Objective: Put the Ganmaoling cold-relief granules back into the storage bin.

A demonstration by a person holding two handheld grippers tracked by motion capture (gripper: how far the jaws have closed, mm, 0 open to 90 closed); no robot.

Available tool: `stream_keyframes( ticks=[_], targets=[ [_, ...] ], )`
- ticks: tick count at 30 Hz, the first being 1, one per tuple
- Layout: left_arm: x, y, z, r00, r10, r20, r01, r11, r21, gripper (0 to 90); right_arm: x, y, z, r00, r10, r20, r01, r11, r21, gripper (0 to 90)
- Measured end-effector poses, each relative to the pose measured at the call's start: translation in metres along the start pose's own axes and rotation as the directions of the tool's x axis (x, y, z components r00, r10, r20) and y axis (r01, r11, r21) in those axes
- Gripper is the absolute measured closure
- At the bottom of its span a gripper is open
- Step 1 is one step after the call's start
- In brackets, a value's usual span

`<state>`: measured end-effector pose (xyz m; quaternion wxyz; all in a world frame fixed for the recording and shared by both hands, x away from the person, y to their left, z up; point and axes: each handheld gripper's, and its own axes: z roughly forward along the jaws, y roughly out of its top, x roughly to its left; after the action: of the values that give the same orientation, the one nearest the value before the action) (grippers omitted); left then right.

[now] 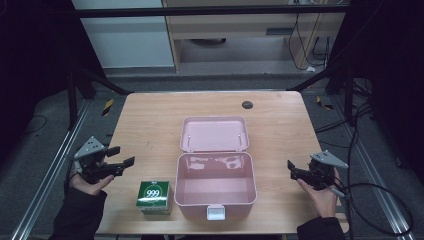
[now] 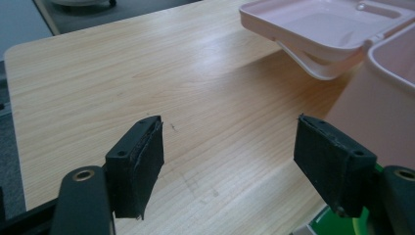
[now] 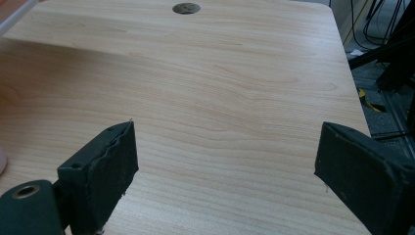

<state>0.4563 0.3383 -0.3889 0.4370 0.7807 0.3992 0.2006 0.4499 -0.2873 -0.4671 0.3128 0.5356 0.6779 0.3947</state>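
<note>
An open pink plastic box (image 1: 178, 181) stands at the middle front of the wooden table, its lid (image 1: 215, 134) laid back flat behind it. A green carton marked 999 (image 1: 153, 197) sits just left of the box. My left gripper (image 1: 126, 155) hovers over the table's left side, open, with bare wood between its pads. In the left gripper view (image 2: 227, 152) the lid (image 2: 323, 24) and the box wall (image 2: 377, 98) are ahead to the right, and the carton's corner (image 2: 337, 223) peeks from under the right jaw. My right gripper (image 1: 291, 170) (image 3: 225, 161) stands open to the right of the box.
A dark round grommet (image 1: 247, 104) (image 3: 186, 8) is set in the tabletop near the far edge. Black frame bars and cables (image 1: 360, 115) surround the table on the floor. Bare wood lies on both sides of the box.
</note>
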Motion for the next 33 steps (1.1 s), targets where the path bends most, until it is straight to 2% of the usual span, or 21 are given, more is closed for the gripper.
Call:
stream_keyframes(
  ticks=[2, 3, 5, 7, 10, 11, 12, 18, 19, 20, 21, 22, 23, 24, 26, 27, 28, 30, 31, 32, 33],
  targets=[
    [0.0, 0.001, -0.001, 0.9999, 0.008, 0.013, -0.008, 0.9999, 0.006, 25.0, 0.0, 0.0, 0.0, 1.0, -0.001, 0.001, 0.001, 1.0, 0.001, 8.9],
    [-0.001, 0.004, -0.002, 0.9978, 0.047, 0.046, -0.049, 0.9982, 0.035, 23.6, 0.001, -0.001, 0.001, 1.0, -0.009, 0.0, 0.009, 1.0, 0.01, 8.9],
    [-0.001, 0.006, -0.002, 0.9966, 0.062, 0.053, -0.065, 0.997, 0.043, 23.5, 0.002, -0.001, 0.002, 0.9998, -0.018, 0.0, 0.018, 1.0, 0.014, 8.9],
    [-0.003, 0.01, -0.003, 0.9912, 0.112, 0.071, -0.117, 0.9907, 0.069, 23.0, 0.002, -0.001, 0.002, 0.9997, -0.024, -0.001, 0.024, 1.0, 0.015, 8.8],
    [-0.005, 0.014, -0.004, 0.9845, 0.145, 0.098, -0.154, 0.9843, 0.086, 21.8, 0.002, -0.001, 0.002, 0.9995, -0.032, 0.002, 0.032, 0.999, 0.015, 8.7],
    [-0.005, 0.014, -0.004, 0.9845, 0.145, 0.098, -0.154, 0.9843, 0.086, 21.4, 0.002, -0.001, 0.002, 0.9994, -0.034, 0.003, 0.034, 0.999, 0.017, 8.5],
    [-0.006, 0.017, -0.004, 0.9785, 0.169, 0.118, -0.181, 0.9782, 0.101, 21.2, 0.002, -0.002, 0.002, 0.9994, -0.035, 0.004, 0.035, 0.999, 0.018, 8.4],
    [-0.014, 0.023, -0.004, 0.9556, 0.232, 0.182, -0.258, 0.957, 0.133, 20.3, 0.003, -0.002, 0.002, 0.9989, -0.047, -0.001, 0.047, 0.999, 0.022, 7.8],
    [-0.015, 0.023, -0.004, 0.952, 0.242, 0.187, -0.27, 0.9533, 0.136, 20.3, 0.003, -0.002, 0.002, 0.9988, -0.049, -0.001, 0.049, 0.999, 0.021, 7.8],
    [-0.015, 0.023, -0.004, 0.952, 0.242, 0.187, -0.27, 0.9533, 0.136, 20.1, 0.003, -0.002, 0.002, 0.9988, -0.049, -0.001, 0.049, 0.999, 0.021, 7.8],
    [-0.019, 0.025, -0.005, 0.9412, 0.264, 0.211, -0.297, 0.9437, 0.145, 19.9, 0.003, -0.002, 0.002, 0.9987, -0.05, -0.003, 0.05, 0.999, 0.021, 7.7],
    [-0.019, 0.025, -0.005, 0.9412, 0.264, 0.211, -0.297, 0.9437, 0.145, 19.4, 0.003, -0.002, 0.002, 0.9987, -0.05, -0.003, 0.05, 0.999, 0.021, 7.7],
    [-0.022, 0.027, -0.004, 0.9306, 0.278, 0.238, -0.319, 0.9358, 0.151, 19.3, 0.003, -0.002, 0.003, 0.9987, -0.051, -0.003, 0.051, 0.998, 0.023, 7.5],
    [-0.025, 0.029, -0.004, 0.9252, 0.286, 0.249, -0.332, 0.9289, 0.165, 19.1, 0.003, -0.002, 0.003, 0.9989, -0.045, -0.007, 0.045, 0.999, 0.022, 7.5],
    [-0.031, 0.035, -0.003, 0.9099, 0.313, 0.273, -0.368, 0.9125, 0.18, 17.9, 0.002, -0.003, 0.004, 0.9995, -0.023, -0.023, 0.024, 0.999, 0.021, 7.6],
    [-0.031, 0.035, -0.003, 0.9099, 0.313, 0.273, -0.368, 0.9125, 0.18, 17.5, 0.001, -0.003, 0.005, 0.9995, -0.015, -0.03, 0.016, 1.0, 0.023, 7.6],
    [-0.039, 0.039, -0.004, 0.8949, 0.343, 0.285, -0.402, 0.8976, 0.181, 17.1, 0.002, -0.004, 0.005, 0.9994, -0.011, -0.033, 0.012, 0.999, 0.03, 7.5],
    [-0.044, 0.041, -0.003, 0.88, 0.364, 0.305, -0.427, 0.8873, 0.174, 16.9, 0.003, -0.005, 0.005, 0.9991, -0.033, -0.024, 0.034, 0.999, 0.033, 7.5],
    [-0.046, 0.042, -0.002, 0.8753, 0.369, 0.313, -0.435, 0.883, 0.176, 16.9, 0.003, -0.005, 0.005, 0.9992, -0.029, -0.027, 0.03, 0.999, 0.037, 7.6],
    [-0.046, 0.042, -0.002, 0.8753, 0.369, 0.313, -0.435, 0.883, 0.176, 16.7, 0.003, -0.005, 0.005, 0.9989, -0.037, -0.028, 0.038, 0.999, 0.037, 7.5],
    [-0.047, 0.041, -0.001, 0.8727, 0.371, 0.318, -0.44, 0.8788, 0.184, 16.7, 0.003, -0.005, 0.005, 0.9989, -0.037, -0.028, 0.038, 0.999, 0.037, 7.5]
  ],
)
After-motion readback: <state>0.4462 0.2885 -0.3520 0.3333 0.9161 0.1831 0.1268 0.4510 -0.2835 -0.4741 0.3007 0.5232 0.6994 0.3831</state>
